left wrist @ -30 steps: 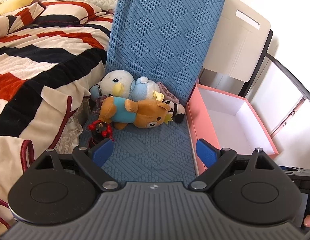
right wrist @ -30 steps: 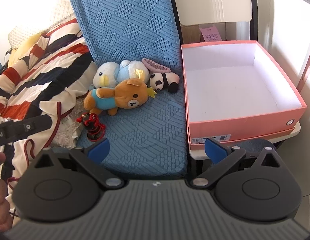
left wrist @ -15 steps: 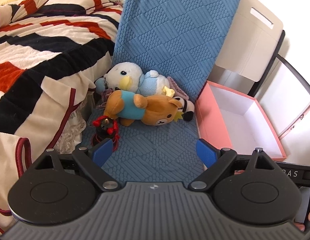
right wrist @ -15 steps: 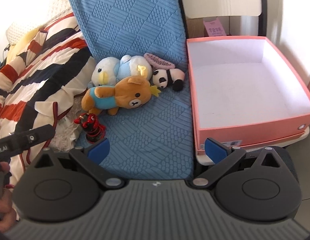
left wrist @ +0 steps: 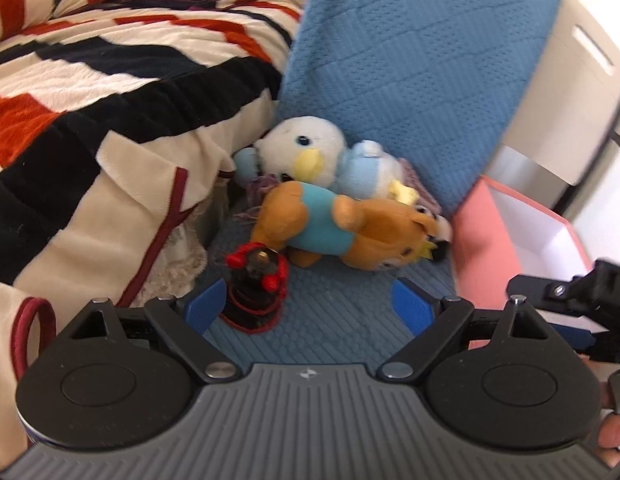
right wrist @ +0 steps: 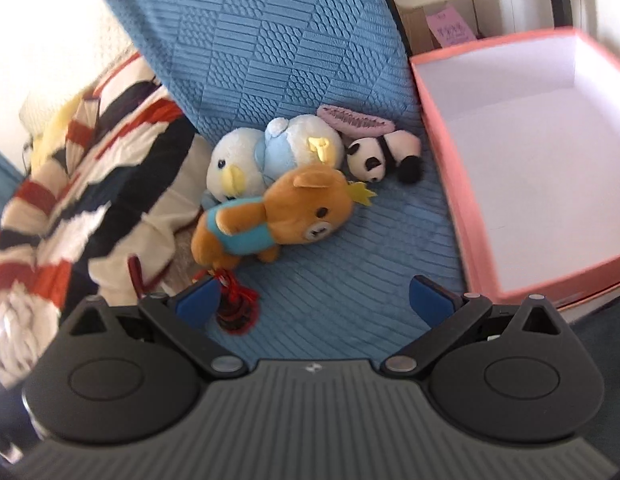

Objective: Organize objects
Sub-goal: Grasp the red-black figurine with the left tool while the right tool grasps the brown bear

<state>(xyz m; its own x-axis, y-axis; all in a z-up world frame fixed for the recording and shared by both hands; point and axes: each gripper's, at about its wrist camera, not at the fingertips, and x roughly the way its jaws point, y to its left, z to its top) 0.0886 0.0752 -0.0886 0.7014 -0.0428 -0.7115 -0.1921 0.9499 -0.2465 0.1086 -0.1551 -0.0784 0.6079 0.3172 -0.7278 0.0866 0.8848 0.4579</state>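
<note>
Soft toys lie on a blue chair seat point(right wrist: 350, 264): a brown bear in a teal shirt point(right wrist: 282, 216) point(left wrist: 342, 228), a white and pale blue bird point(right wrist: 266, 152) point(left wrist: 322, 156), a small panda point(right wrist: 382, 152), a pink comb point(right wrist: 354, 120). A small red and black figure point(left wrist: 256, 284) point(right wrist: 234, 300) stands at the front left. My left gripper point(left wrist: 310, 306) is open, its left pad beside the figure. My right gripper point(right wrist: 318, 300) is open and empty above the seat front. The pink box point(right wrist: 442, 128) point(left wrist: 474, 240) stands open to the right.
A striped red, black and cream blanket point(left wrist: 90, 80) point(right wrist: 70, 184) hangs over the bed on the left. The blue chair back point(right wrist: 270, 40) rises behind the toys. A cardboard panel point(left wrist: 578, 80) leans behind the box. The right gripper's body point(left wrist: 582, 292) shows at the left wrist view's right edge.
Both grippers have moved forward and down toward the toys. The red and black figure now sits right by each gripper's left pad. Both jaws stay open.
</note>
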